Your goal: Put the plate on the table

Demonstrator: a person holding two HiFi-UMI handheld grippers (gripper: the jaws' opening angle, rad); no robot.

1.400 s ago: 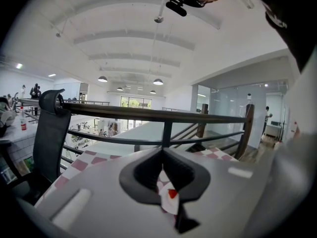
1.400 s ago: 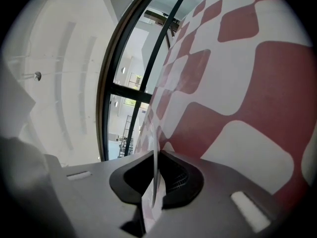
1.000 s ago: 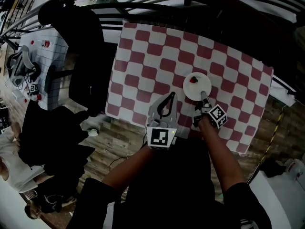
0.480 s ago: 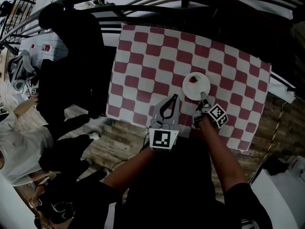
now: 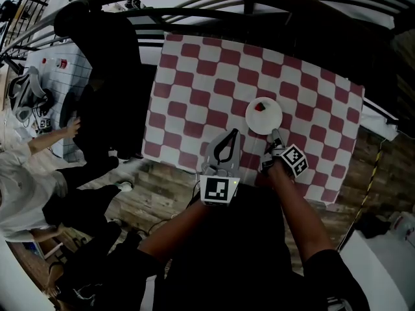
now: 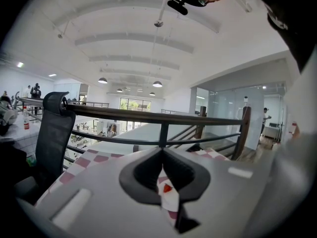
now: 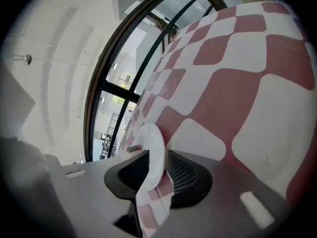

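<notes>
Plate point(image 5: 264, 115) lies on the checkered bench point(image 5: 194, 76) near its front edge, so placing looks done and only backing off is left. Right hand-held gripper point(image 7: 157, 158) has just been opening its jaws and is released, with the plate rim between them unsqueezed. Only the right gripper view shows that slack. Left hand-held gripper point(image 6: 161, 151) is clenched on nothing. Only the head view shows the whole plate.

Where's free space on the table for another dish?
Free: the whole far half of the table, from the plate to the railing, and the left strip beside the chair. Crowded: the near edge, where the left tongs hover and the right tongs, jaws just opening, straddle the plate's rim.
</notes>
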